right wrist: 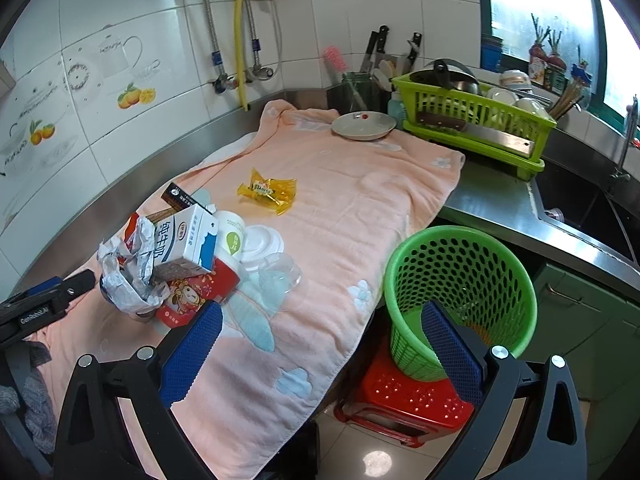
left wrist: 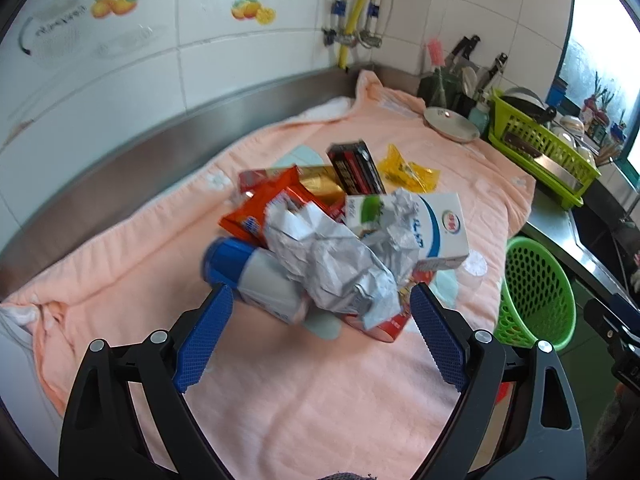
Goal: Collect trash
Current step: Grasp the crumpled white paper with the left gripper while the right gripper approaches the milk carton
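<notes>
Left wrist view: left tongs (left wrist: pixel 322 304) released, spread wide just short of the trash heap (left wrist: pixel 340 248) on the towel-covered counter (left wrist: pixel 280 392), crumpled foil (left wrist: pixel 332 268) and blue-capped bottle (left wrist: pixel 248 276) nearest. Approach step, nothing grasped yet.

Right wrist view: right tongs (right wrist: pixel 320 320) released, empty, hanging between counter edge and green basket (right wrist: pixel 460 280) on the red stool (right wrist: pixel 400 400). Heap far left, yellow wrapper (right wrist: pixel 268 191) apart. Next: closing on one piece, carrying right to basket.

White tiled wall (right wrist: pixel 168 60), steel counter (right wrist: pixel 496 208), window (right wrist: pixel 536 8)
</notes>
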